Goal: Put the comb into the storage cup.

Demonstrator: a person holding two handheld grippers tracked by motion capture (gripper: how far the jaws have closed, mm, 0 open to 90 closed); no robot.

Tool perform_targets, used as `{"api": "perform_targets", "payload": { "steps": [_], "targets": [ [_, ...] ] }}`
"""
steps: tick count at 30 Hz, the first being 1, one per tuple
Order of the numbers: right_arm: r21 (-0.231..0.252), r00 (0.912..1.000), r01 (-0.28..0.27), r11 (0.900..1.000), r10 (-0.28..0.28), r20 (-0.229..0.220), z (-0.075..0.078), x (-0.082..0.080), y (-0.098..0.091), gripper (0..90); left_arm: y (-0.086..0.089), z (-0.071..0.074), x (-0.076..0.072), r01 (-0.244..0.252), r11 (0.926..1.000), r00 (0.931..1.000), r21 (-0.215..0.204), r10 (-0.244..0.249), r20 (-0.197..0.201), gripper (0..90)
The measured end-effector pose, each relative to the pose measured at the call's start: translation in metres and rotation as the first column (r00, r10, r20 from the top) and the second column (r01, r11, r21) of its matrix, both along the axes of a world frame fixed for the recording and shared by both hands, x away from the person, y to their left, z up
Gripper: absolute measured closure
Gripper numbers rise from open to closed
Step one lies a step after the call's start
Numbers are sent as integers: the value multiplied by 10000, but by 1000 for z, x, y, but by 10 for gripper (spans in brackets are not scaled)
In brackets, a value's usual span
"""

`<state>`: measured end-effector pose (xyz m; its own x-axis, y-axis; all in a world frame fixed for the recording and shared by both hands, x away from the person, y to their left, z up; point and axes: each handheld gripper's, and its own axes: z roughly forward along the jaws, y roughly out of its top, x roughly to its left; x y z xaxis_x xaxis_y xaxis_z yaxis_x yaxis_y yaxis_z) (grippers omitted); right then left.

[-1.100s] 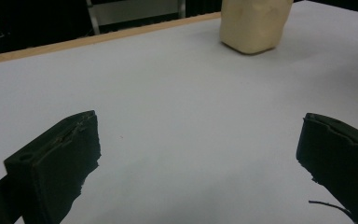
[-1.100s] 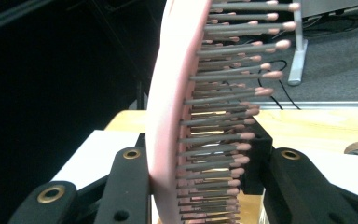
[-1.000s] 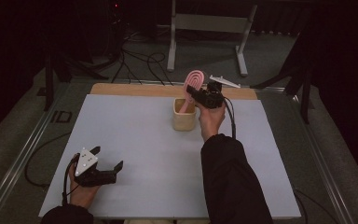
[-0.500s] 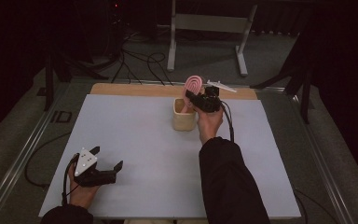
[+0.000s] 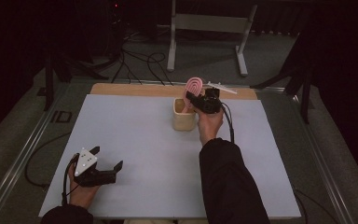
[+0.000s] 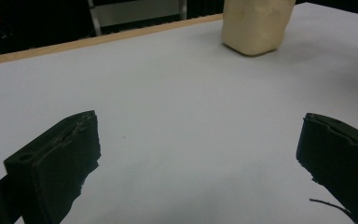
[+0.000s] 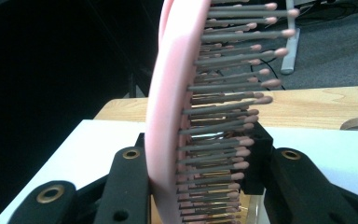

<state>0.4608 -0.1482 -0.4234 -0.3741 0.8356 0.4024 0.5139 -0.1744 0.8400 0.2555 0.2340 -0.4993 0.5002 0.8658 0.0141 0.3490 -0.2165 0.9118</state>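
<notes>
Left tool (image 5: 114, 169) of mine rests low on the near-left part of the worktop (image 5: 135, 135), jaws standing wide apart with nothing between them; in the left gripper view only bare pale surface lies between its two black jaws. Around it there is plenty of free room; the left edge of the worktop runs just beside my left hand (image 5: 81, 189), the near edge lies close behind it, and open surface stretches ahead and rightward toward the beige cup (image 5: 184, 115), which stands well apart from that tool near the far wooden edge (image 5: 135, 89). Moving right, my right tool (image 5: 192, 100) is raised over the cup, its jaws clamped on the pink hairbrush (image 5: 195, 86); in the right gripper view the brush (image 7: 168, 116) stands upright between the jaws, pink back to one side, bristles (image 7: 228, 84) pointing to the other. Its head rises above the cup's rim, close to the far edge; right of my forearm (image 5: 228, 177) the worktop is open out to its right edge.
</notes>
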Motion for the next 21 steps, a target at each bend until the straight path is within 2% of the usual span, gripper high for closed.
{"api": "perform_targets", "payload": {
  "steps": [21],
  "targets": [
    [8,10000,-19,10000,19,-30,-4,1,1,632,0,0,0,-11,10000,10000,-13,11,-20,2]
  ]
}}
